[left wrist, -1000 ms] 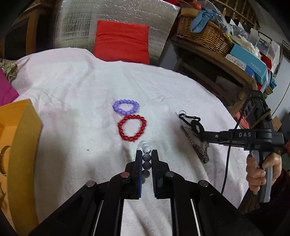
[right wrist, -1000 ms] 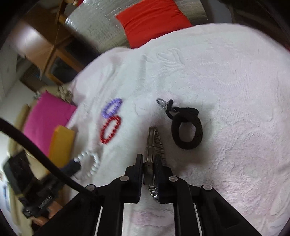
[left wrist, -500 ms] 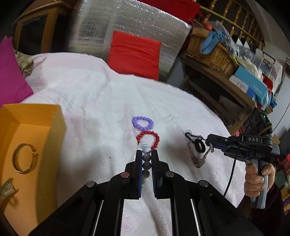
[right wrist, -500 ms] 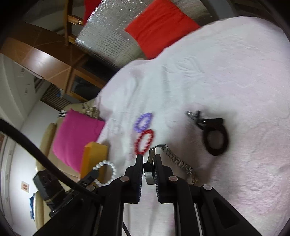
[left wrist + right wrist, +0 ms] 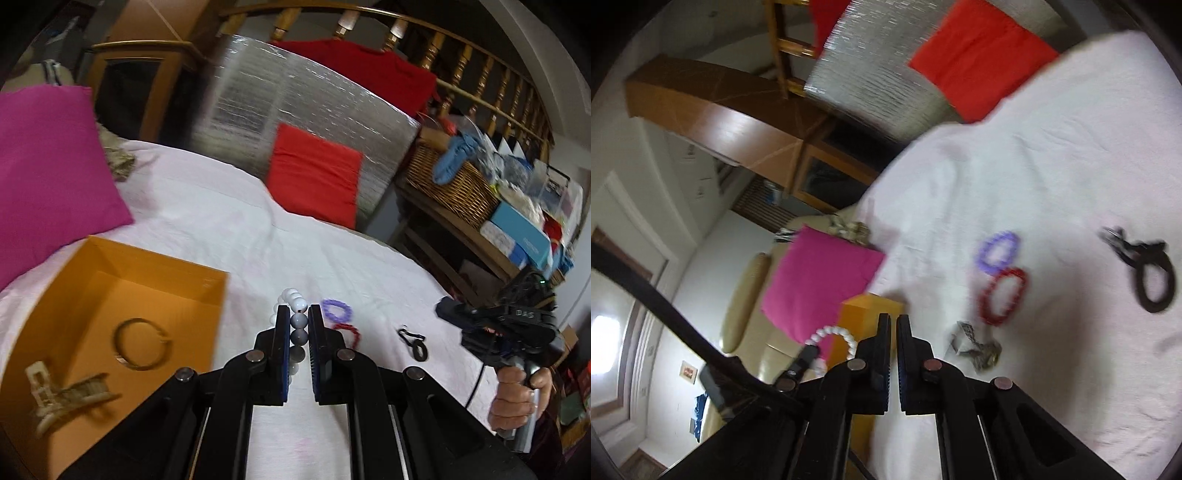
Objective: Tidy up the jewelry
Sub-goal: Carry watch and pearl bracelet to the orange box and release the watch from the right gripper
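While my left tool [image 5: 298, 343] pinches the white pearl-bead bracelet [image 5: 295, 314] just beside the open orange cardboard box [image 5: 207, 291], my right tool [image 5: 893, 354] clenches empty; beads could slip short.

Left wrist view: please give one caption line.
Left tongs hold a white bead bracelet beside the orange box.

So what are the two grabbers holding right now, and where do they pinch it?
The left gripper pinches the white round-bead bracelet across a few beads on one side of its loop. The right gripper is shut with nothing visible between its pads.
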### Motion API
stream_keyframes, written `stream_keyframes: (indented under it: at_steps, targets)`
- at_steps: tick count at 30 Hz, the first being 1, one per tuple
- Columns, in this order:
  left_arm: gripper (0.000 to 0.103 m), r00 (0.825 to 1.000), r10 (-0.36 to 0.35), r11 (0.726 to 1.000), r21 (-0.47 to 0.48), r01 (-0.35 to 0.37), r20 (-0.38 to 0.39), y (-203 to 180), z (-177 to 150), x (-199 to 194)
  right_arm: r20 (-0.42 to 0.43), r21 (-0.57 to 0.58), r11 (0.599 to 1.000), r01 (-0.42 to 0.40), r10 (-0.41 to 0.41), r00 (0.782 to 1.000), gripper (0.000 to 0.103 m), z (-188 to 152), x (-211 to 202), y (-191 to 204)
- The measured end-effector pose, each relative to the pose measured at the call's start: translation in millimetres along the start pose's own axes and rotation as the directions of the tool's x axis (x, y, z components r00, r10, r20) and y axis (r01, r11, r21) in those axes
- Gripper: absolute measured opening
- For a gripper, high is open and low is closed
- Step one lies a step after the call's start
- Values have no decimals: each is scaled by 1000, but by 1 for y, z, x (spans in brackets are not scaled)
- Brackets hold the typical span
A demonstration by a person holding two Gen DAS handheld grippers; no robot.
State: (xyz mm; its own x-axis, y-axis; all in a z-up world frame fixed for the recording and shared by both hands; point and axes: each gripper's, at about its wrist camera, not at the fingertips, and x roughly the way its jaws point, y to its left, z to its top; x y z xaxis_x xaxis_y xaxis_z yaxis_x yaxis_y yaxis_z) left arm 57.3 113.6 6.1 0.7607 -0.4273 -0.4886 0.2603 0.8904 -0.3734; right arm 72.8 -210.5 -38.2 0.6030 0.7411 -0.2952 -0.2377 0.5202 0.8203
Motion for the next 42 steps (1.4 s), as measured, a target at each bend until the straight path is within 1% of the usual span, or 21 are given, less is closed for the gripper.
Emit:
stream_keyframes:
  at_steps: [1,5,6,7,8,9,10,12,15,16,18,21,24,26,27,28,29,30,34,36,42]
  targets:
    - [9,1000,12,1000,-7,-12,3,6,0,-2,2,-16,1000,6,-6,1000,4,0,3,7]
    - [9,999,45,999,-16,-46,-6,22,-3,-6,5,-100,974,205,-205,979,6,-4,20,23]
    - [10,999,50,999,-16,-50,-7,24,-5,-8,-1,-109,964,243,-244,970,12,-6,24,21]
    - [10,999,53,998,-17,-54,-6,26,-5,-8,-15,-121,952,282,-286,958,27,-10,31,18]
    - [10,999,51,999,-19,-51,-4,27,-5,-10,-30,-128,944,304,-310,950,35,-13,38,15]
    - [10,999,48,999,-21,-48,-3,27,-4,-10,-40,-134,938,321,-329,944,52,-17,46,11]
    - [10,999,46,999,-19,-46,-1,27,-5,-11,-45,-143,931,336,-345,937,54,-20,49,6]
    - [10,999,51,999,-9,-51,4,27,-6,-13,-81,-189,904,383,-403,912,54,-27,71,4]
    - [10,998,59,998,-9,-59,1,30,-7,-14,-115,-248,819,518,-556,823,54,-37,101,-8]
    - [10,998,63,998,-10,-63,1,30,-7,-14,-112,-259,799,542,-582,805,54,-40,106,-11]
    - [10,998,70,997,-12,-70,0,31,-8,-14,-126,-284,788,546,-595,794,54,-44,116,-14]
    - [10,997,74,997,-5,-74,-7,30,-9,-13,-112,-324,767,554,-612,783,70,-51,124,-10]
    - [10,997,72,997,0,-72,-11,28,-9,-11,-87,-347,729,590,-651,754,71,-56,138,-15]
    - [10,997,75,997,-4,-75,-13,29,-8,-10,-69,-345,711,613,-671,738,60,-59,144,-20]
    - [10,997,79,997,-5,-79,-13,30,-8,-10,-39,-370,689,624,-682,730,48,-60,144,-18]
    - [10,996,85,996,-9,-85,-13,31,-8,-9,-38,-382,685,620,-682,730,29,-60,145,-17]
    - [10,996,91,996,-13,-91,-14,32,-8,-9,-60,-358,721,593,-652,756,22,-58,142,-19]
    - [10,995,97,995,-17,-97,-16,33,-7,-9,-78,-315,759,571,-620,781,21,-57,137,-22]
    - [10,994,107,994,-26,-108,-18,36,-8,-8,-117,-221,830,512,-544,831,21,-51,122,-32]
    - [10,993,117,993,-27,-118,-17,37,-8,-8,-148,-142,879,454,-473,869,21,-49,110,-40]
    - [10,989,151,986,-64,-151,-5,49,-4,-12,-126,-60,944,323,-328,936,21,-47,82,-30]
